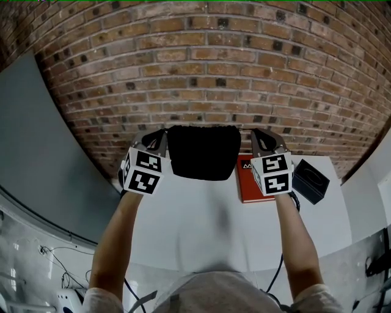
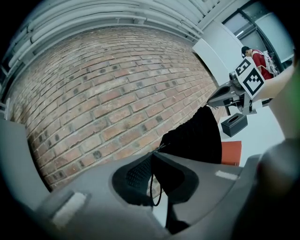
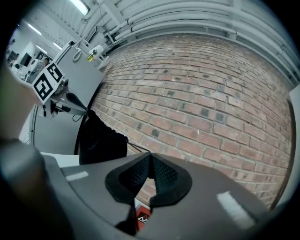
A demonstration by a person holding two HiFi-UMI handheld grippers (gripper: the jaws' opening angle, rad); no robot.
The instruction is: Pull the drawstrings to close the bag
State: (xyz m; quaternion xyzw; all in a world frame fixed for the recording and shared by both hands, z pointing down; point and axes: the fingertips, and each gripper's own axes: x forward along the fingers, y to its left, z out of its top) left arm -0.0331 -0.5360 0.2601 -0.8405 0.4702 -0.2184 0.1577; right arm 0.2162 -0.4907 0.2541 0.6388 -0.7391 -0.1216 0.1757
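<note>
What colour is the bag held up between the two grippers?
The bag is plain black. The head view shows it best.

A big work hall, like a lab or a workshop.
A bare brick wall [image 1: 201, 61] stands behind a plain white table [image 1: 201, 238]. Long grey pipes [image 3: 187, 21] and strip lights [image 3: 80, 6] run along the high ceiling, and a tall grey board [image 1: 36, 140] stands at one side.

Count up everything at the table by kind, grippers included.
Black drawstring bag: 1
Red flat box: 1
Dark box: 1
Grippers, each shut on a drawstring: 2, left gripper and right gripper
Total: 5
</note>
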